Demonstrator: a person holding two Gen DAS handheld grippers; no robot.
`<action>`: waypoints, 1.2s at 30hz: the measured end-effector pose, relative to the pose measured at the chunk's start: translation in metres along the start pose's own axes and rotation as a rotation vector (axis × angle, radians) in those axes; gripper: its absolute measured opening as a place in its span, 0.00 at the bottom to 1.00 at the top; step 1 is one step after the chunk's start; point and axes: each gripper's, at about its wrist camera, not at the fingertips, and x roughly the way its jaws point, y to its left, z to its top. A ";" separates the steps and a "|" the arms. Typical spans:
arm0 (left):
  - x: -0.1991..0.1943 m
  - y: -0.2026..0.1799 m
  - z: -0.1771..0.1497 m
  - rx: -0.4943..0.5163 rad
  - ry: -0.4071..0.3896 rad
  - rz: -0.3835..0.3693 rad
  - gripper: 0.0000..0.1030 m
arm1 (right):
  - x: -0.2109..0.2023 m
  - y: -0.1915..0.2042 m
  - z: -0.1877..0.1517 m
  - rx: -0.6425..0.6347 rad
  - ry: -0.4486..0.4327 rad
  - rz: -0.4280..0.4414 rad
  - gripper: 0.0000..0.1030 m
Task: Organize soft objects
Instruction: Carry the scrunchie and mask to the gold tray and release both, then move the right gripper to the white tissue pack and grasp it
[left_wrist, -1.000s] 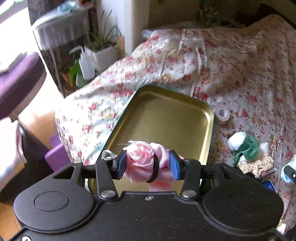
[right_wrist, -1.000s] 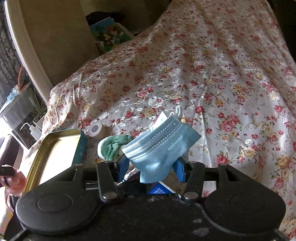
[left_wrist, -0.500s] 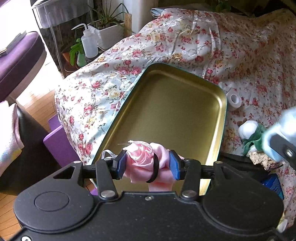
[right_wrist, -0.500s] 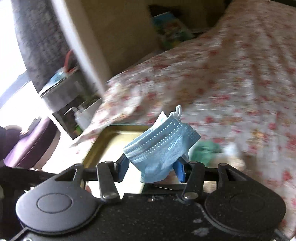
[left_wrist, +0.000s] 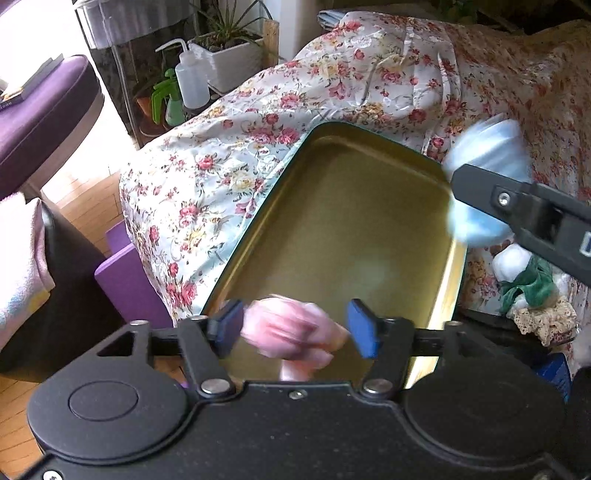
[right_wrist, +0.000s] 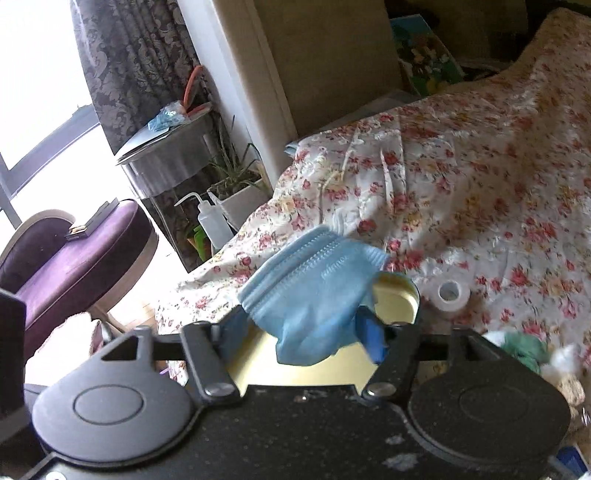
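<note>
A gold metal tray (left_wrist: 332, 206) lies on the floral bedspread. My left gripper (left_wrist: 297, 330) is open over the tray's near end; a pink fabric scrunchie (left_wrist: 291, 332), blurred, sits loose between the blue pads (left_wrist: 364, 330), apart from both. My right gripper (right_wrist: 303, 325) has opened over the tray (right_wrist: 397, 299); a blue face mask (right_wrist: 310, 291) hangs between its pads. In the left wrist view the right gripper's arm (left_wrist: 524, 210) and the mask (left_wrist: 484, 155) are at the tray's right rim.
A white tape roll (right_wrist: 453, 293) lies on the bedspread (left_wrist: 221, 177) beyond the tray. A green and white soft toy (left_wrist: 524, 277) and a lace piece (left_wrist: 546, 321) lie right of the tray. A purple stool (right_wrist: 74, 254), plants and bottles (left_wrist: 192, 85) stand left of the bed.
My left gripper has opened and the pink scrunchie has come loose over the tray. My right gripper has swung left over the tray with the mask and its jaws have widened.
</note>
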 end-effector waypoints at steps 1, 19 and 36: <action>-0.001 -0.001 0.000 0.004 -0.006 0.006 0.60 | 0.001 -0.001 -0.001 0.000 -0.004 -0.003 0.66; 0.005 -0.005 -0.004 0.011 0.035 0.008 0.61 | -0.012 -0.022 -0.008 0.073 0.013 -0.052 0.72; -0.015 -0.023 -0.014 0.054 0.011 -0.088 0.61 | -0.061 -0.041 -0.034 0.066 -0.026 -0.146 0.78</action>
